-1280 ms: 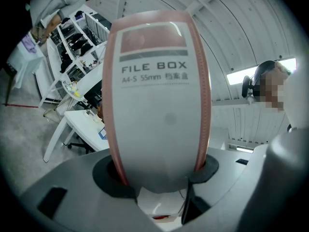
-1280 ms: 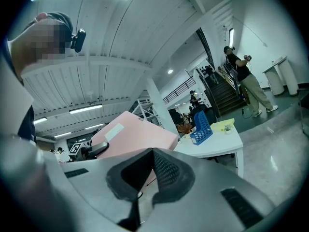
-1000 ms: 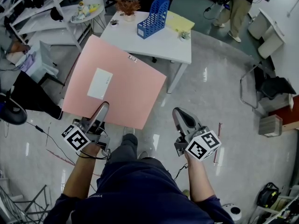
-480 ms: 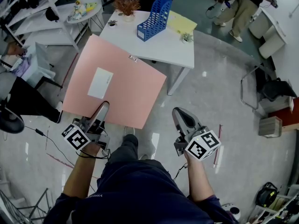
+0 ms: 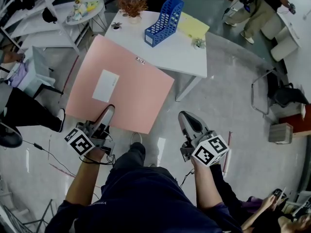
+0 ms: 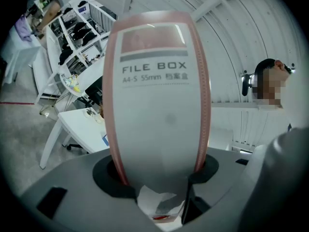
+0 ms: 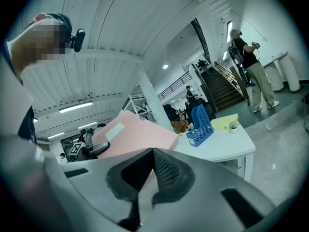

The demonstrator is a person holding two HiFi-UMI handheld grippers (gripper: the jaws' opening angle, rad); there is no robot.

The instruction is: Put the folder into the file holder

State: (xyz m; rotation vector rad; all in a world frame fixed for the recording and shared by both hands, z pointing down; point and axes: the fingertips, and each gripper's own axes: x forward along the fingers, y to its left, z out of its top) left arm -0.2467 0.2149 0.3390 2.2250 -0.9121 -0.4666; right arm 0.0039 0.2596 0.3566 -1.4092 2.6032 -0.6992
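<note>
The folder is a large pink file box (image 5: 121, 84) with a white label, held out flat in front of me. My left gripper (image 5: 108, 114) is shut on its near edge; in the left gripper view the box's white spine (image 6: 159, 95) stands between the jaws (image 6: 157, 173). The blue mesh file holder (image 5: 165, 16) stands on the white table (image 5: 182, 55) ahead and also shows in the right gripper view (image 7: 200, 124). My right gripper (image 5: 187, 121) hangs to the right over the floor, its jaws (image 7: 149, 178) shut with nothing in them.
A yellow folder (image 5: 193, 24), a small potted plant (image 5: 198, 43) and a dried-flower pot (image 5: 132, 6) share the table. White shelving (image 5: 34, 13) stands at the left, a dark chair (image 5: 282, 91) at the right. One person (image 5: 262, 8) stands beyond the table.
The table and blue file holder have shifted right and a little nearer in the head view. Both grippers keep their pose, the pink box still held. Another person's hand has appeared at bottom right.
</note>
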